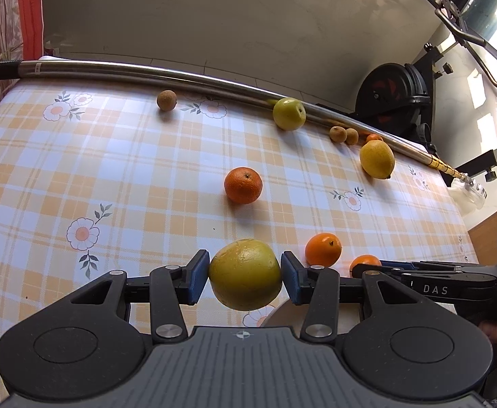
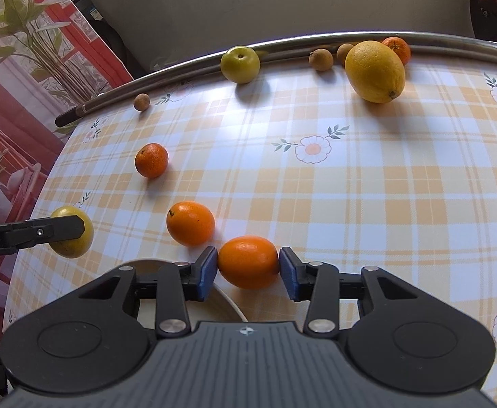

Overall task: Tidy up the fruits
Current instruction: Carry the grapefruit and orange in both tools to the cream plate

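My left gripper is shut on a yellow-green round fruit, with both blue pads against its sides, just above the checked tablecloth. The right wrist view shows that same fruit at the left edge, in the black fingers. My right gripper has its blue pads touching both sides of an oval orange that rests on the cloth. A second oval orange lies just left of it. A pale plate rim shows under the right gripper's left finger.
Loose on the cloth are a mandarin, a lemon, a green apple, a small mandarin and small brown fruits. A metal pole runs along the far table edge. An exercise machine stands beyond it.
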